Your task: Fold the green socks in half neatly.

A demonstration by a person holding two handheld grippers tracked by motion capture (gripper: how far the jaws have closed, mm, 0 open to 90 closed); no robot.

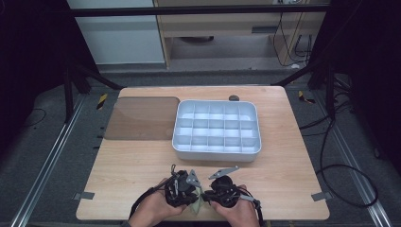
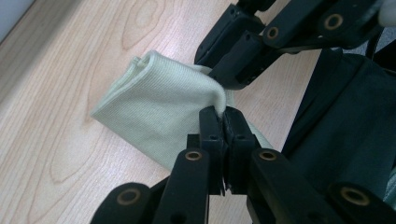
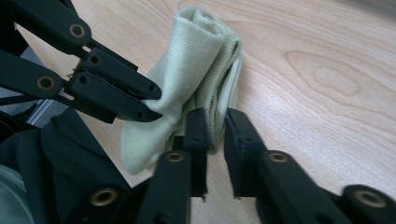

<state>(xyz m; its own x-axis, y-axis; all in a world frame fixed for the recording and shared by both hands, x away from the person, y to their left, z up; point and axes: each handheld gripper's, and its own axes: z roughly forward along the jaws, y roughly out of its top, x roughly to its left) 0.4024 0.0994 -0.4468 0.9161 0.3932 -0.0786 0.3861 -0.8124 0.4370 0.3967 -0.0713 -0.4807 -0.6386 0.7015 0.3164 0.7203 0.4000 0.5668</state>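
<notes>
In the high view, the pale green cloth (image 1: 199, 204) is mostly hidden between the two grippers, a sliver showing. The forearms are cut off by the bottom edge below the cloth. A small dark object (image 1: 233, 98) behind the compartment tray (image 1: 216, 152) is too small to identify.

The counter (image 1: 142, 161) is pale wood with a light grain. Around it lies grey carpet floor (image 1: 42, 161), crossed by metal rails (image 1: 47, 161) to the counter's left and right. Black cables (image 1: 340, 175) loop on the floor to its right. Beyond its far edge stand a white panel (image 1: 123, 38) and a wooden cabinet (image 1: 222, 23). Dark frame legs (image 1: 71, 85) rise by both far corners. Light is even.
</notes>
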